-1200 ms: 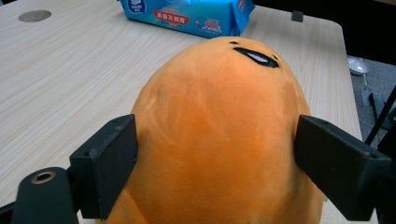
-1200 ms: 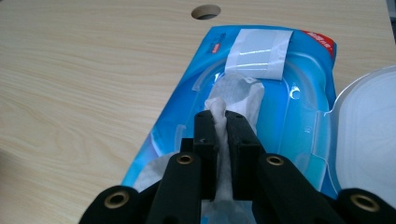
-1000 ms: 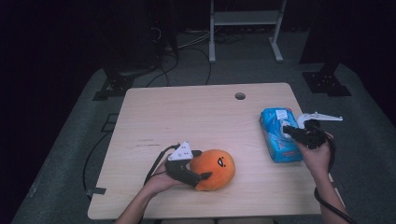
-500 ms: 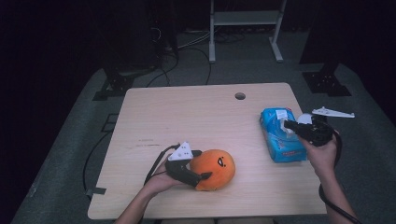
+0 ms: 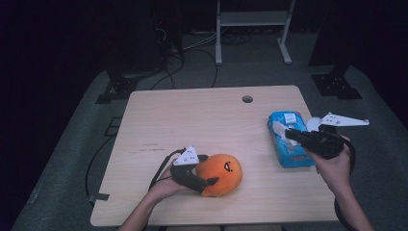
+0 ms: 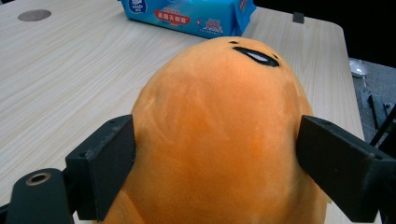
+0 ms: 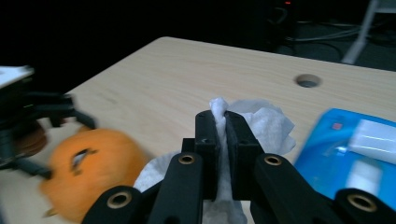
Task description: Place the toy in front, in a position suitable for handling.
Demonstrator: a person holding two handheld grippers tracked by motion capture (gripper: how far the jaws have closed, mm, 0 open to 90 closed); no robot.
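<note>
Left gripper (image 5: 208, 179) clamped wide on one orange plush toy (image 5: 222, 173); right gripper (image 7: 221, 117) pinched one white wipe (image 7: 261, 122) above one blue wipe pack (image 5: 286, 139).

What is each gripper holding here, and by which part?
Left gripper clasps the orange plush toy by its sides; right gripper pinches a white wipe by its edge.

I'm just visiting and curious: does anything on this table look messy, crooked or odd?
Nothing spilled or damaged. The blue wipes pack lies askew near the table's right edge with a white wipe pulled out, pinched in the right hand-held gripper. The orange plush toy sits squeezed between the left hand-held gripper's jaws.
</note>
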